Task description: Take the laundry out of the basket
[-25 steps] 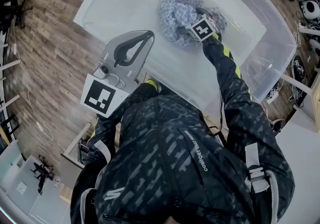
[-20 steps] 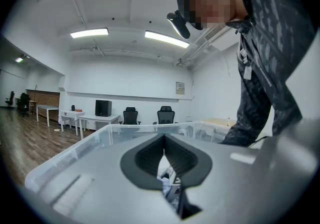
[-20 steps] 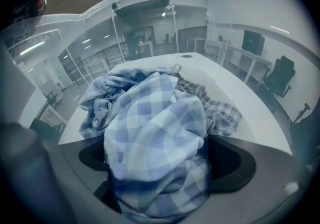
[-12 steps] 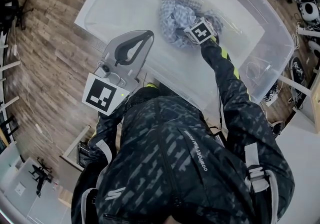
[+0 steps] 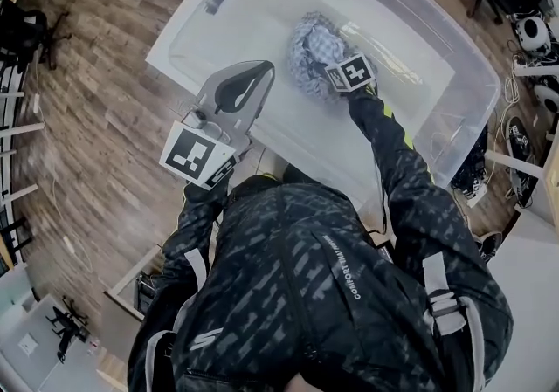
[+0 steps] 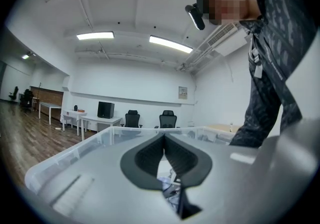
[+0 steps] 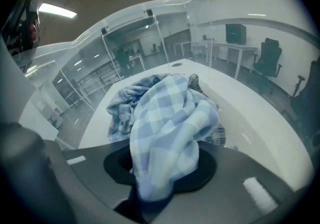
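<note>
Right gripper [image 7: 160, 170]: jaws closing, with a fold of the checked cloth [image 7: 167, 118] bunched between them and their pads on the fabric. The cloth is soft and crumpled, in pale blue and white squares. It rises from the jaws toward 12 o'clock in the right gripper view. A darker, finer-checked fabric [image 7: 220, 135] shows at the heap's 4 o'clock edge. Count: one heap of laundry, one clear plastic basket [image 5: 253, 24], two grippers. In the head view the heap [image 5: 310, 41] lies on the basket floor, at 10 o'clock of the right gripper [image 5: 332, 67]. The left gripper [image 5: 262, 74], jaws together and empty, is at 8 o'clock of the heap, by the basket's near rim.
</note>
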`<state>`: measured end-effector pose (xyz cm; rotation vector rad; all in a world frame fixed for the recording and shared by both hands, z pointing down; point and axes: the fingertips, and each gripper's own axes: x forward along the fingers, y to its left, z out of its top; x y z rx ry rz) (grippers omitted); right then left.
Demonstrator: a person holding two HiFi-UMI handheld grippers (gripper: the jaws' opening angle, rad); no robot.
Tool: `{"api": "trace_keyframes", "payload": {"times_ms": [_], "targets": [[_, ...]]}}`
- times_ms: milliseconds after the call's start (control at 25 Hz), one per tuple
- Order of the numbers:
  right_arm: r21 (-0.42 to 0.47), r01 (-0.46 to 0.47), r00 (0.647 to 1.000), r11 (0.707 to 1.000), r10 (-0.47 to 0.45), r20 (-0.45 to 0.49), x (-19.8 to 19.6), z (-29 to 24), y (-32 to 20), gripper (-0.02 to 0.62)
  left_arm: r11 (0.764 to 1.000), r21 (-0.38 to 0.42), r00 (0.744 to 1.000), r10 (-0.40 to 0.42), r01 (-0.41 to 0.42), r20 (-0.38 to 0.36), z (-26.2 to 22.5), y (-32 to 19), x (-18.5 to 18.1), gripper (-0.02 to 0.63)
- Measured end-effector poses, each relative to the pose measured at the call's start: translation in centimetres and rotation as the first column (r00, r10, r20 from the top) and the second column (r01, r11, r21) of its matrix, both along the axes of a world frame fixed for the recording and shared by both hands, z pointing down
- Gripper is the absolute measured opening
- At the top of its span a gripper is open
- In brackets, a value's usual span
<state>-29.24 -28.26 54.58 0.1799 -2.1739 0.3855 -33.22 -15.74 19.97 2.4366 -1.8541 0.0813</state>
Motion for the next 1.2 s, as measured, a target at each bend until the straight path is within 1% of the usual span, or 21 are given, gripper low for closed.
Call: {"api": "trace_keyframes", "payload": {"times_ms": [160,280,440,600,1000,1200], "targets": [[0.005,-0.049,0.996,0.999,0.048,0.069,0.0,-2.5,-0.2,0.137,1.0,-0.009,0.999,0.019,-0.019,0.04,0.4,0.5,0.4,0.008],[0.021,-0.08,0.989,0.997,0.076,0.13,0.3,-5.1,-0.9,0.137,1.0,-0.008,0.999,0.02,-0.02,0.044,0.5,0.5,0.5,0.008],[0.02,-0.136,0.964,0.991,0.127,0.232,0.6,-9.3,-2.0,0.137,1.0,-0.006,0.999,0.022,-0.022,0.046,0.7,0.3,0.4,0.008],[0.03,-0.176,0.935,0.984,0.157,0.317,1.2,-13.5,-2.4,0.137,1.0,-0.005,0.998,0.024,-0.024,0.049,0.7,0.3,0.4,0.008],[0.109,-0.2,0.87,0.974,0.125,0.478,2.4,-23.5,-0.5,0.138,0.999,-0.002,0.998,0.039,-0.039,0.053,0.7,0.2,0.4,0.008],[0.137,-0.22,0.816,0.966,0.105,0.568,3.2,-28.0,1.7,0.14,0.999,0.015,0.997,0.049,-0.05,0.056,0.7,0.5,0.6,0.008]]}}
